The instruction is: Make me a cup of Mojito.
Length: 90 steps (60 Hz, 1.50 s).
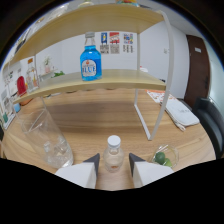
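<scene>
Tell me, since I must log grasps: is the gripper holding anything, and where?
Nothing is held. The gripper is open; a small white-capped bottle stands on the table between its fingers, with gaps either side.

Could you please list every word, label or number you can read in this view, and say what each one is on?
"BLUE": on the label of the blue bottle standing on the shelf.
Posters on the wall behind the shelf: print too small to read.
Small clear bottle between the open gripper fingers: no readable text.
</scene>
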Available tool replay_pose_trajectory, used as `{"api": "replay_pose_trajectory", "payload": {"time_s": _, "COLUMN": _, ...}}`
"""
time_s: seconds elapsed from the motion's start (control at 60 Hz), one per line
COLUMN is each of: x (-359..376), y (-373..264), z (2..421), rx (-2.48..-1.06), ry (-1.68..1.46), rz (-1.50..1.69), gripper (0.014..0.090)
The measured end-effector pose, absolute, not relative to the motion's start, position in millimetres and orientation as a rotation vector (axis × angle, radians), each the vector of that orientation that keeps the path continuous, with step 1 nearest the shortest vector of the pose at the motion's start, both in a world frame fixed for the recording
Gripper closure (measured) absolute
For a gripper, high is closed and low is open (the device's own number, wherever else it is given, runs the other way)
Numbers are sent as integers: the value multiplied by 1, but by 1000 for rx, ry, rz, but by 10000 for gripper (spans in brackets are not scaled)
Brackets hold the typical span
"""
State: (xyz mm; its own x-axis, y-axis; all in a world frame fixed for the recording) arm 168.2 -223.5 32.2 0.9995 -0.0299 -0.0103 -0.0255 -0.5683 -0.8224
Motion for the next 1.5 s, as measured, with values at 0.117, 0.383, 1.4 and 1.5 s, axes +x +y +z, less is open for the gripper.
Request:
{"api": "replay_pose_trajectory", "payload": {"time_s": 0.117, "x": 166, "y": -235, "z": 67, "rx": -2123, "ry": 45, "rz": -29, "gripper": 260}}
{"api": "replay_pose_trajectory", "payload": {"time_s": 0.383, "x": 121, "y": -280, "z": 151, "rx": -1997, "ry": 81, "rz": -23, "gripper": 204}}
{"api": "replay_pose_trajectory", "payload": {"time_s": 1.4, "x": -137, "y": -227, "z": 362, "rx": -1769, "ry": -111, "rz": 96, "gripper": 181}}
{"api": "replay_pose_trajectory", "payload": {"time_s": 1.5, "x": -150, "y": -199, "z": 380, "rx": -1756, "ry": -92, "rz": 131, "gripper": 180}}
